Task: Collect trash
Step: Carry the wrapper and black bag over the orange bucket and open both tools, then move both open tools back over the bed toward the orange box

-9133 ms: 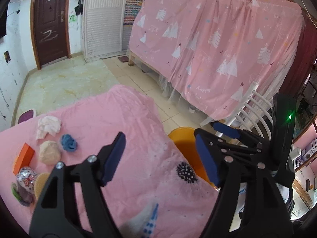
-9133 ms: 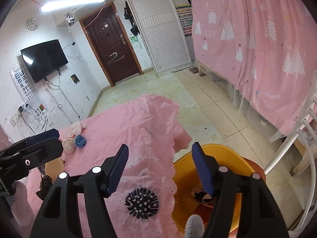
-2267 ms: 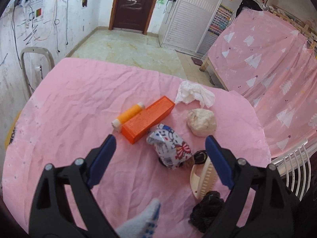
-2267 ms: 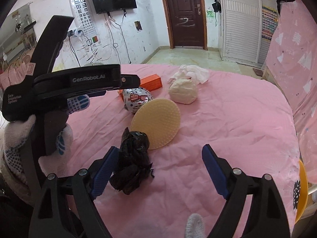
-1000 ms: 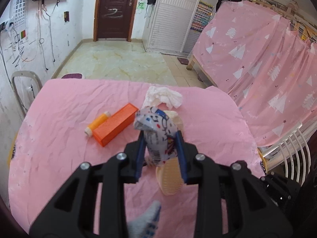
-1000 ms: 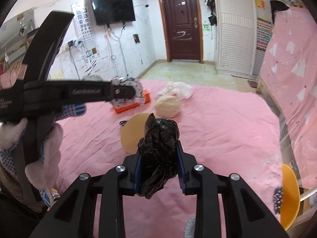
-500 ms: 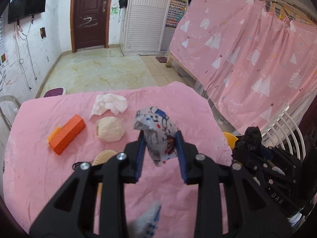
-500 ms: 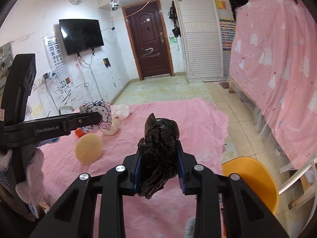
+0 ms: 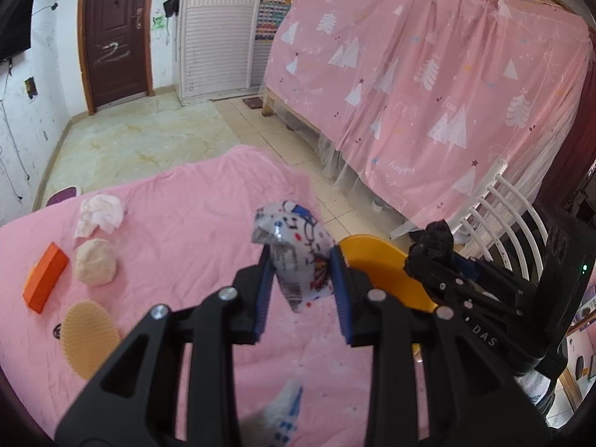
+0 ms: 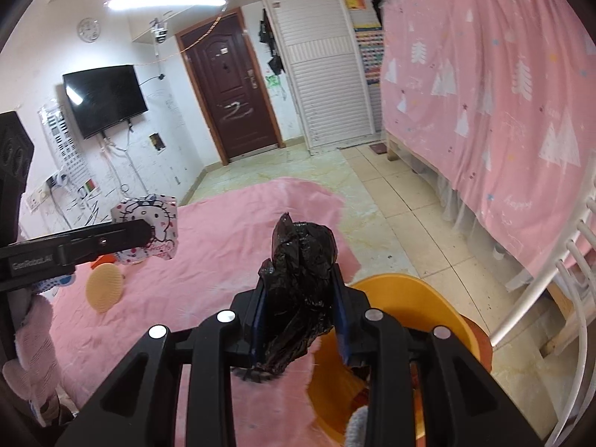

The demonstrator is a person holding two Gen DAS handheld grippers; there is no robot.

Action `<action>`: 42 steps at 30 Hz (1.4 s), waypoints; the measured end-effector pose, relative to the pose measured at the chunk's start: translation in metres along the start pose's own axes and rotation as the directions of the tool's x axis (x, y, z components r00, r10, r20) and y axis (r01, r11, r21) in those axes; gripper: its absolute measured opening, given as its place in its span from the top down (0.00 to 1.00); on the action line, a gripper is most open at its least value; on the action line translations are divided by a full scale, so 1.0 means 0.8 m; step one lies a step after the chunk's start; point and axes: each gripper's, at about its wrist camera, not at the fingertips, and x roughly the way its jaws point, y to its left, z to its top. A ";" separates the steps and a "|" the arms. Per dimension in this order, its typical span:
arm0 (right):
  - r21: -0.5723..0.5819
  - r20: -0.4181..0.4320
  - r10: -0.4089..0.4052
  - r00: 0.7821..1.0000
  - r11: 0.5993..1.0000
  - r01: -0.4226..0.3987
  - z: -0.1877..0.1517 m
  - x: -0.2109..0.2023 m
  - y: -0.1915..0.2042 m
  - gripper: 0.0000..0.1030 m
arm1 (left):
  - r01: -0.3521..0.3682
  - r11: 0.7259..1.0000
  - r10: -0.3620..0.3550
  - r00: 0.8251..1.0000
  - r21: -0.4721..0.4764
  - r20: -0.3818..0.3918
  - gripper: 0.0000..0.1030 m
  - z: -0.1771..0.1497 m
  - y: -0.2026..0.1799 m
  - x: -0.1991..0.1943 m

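Note:
My left gripper [image 9: 301, 272] is shut on a crumpled white cartoon-print wrapper [image 9: 296, 249] and holds it above the pink table's right edge, just left of the orange bin [image 9: 383, 272]. The wrapper also shows in the right wrist view [image 10: 149, 223]. My right gripper [image 10: 300, 298] is shut on a crumpled black plastic bag [image 10: 301, 272], held above the table edge beside the orange bin [image 10: 402, 316]. In the left wrist view the black bag [image 9: 432, 246] sits to the right, over the bin's far side.
On the pink tablecloth [image 9: 178, 223] lie a white tissue wad [image 9: 100, 216], a beige lump [image 9: 96, 266], an orange box [image 9: 44, 281] and a yellow round brush [image 9: 89, 339]. A white slatted chair [image 9: 495, 216] stands behind the bin. A pink curtained bed [image 9: 428, 74] is at right.
Both grippers, each still holding its trash, have swung further right toward the orange bin. The bin now lies close beneath the right gripper.

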 end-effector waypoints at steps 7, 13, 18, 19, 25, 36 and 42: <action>0.072 -0.019 -0.014 1.000 0.997 0.016 -0.018 0.009 -0.055 0.80 | 0.041 0.997 -0.038 0.998 0.069 -0.051 0.72 0.004 -0.054 0.036; 0.130 -0.016 -0.024 1.000 0.991 0.026 -0.029 0.010 -0.086 0.72 | 0.100 0.988 -0.090 0.992 0.120 -0.090 0.65 0.005 -0.095 0.063; 0.162 -0.003 -0.022 1.000 0.987 0.023 -0.034 0.010 -0.104 0.46 | 0.103 0.984 -0.089 0.991 0.147 -0.099 0.46 0.003 -0.116 0.076; 0.166 -0.002 -0.018 1.000 0.986 0.019 -0.035 0.010 -0.106 0.46 | 0.102 0.984 -0.088 0.991 0.148 -0.101 0.46 0.001 -0.117 0.077; 0.161 -0.014 -0.015 1.000 0.987 0.017 -0.034 0.012 -0.103 0.45 | 0.099 0.986 -0.087 0.991 0.134 -0.097 0.46 0.004 -0.113 0.074; 0.072 -0.019 -0.039 0.999 0.997 0.040 -0.008 0.002 -0.043 0.45 | 0.115 0.989 -0.113 0.993 0.089 -0.027 0.46 0.004 -0.070 0.024; 0.025 -0.017 -0.051 0.999 0.998 0.052 0.003 0.001 -0.004 0.45 | 0.129 0.991 -0.129 0.992 0.047 0.008 0.46 0.003 -0.036 -0.003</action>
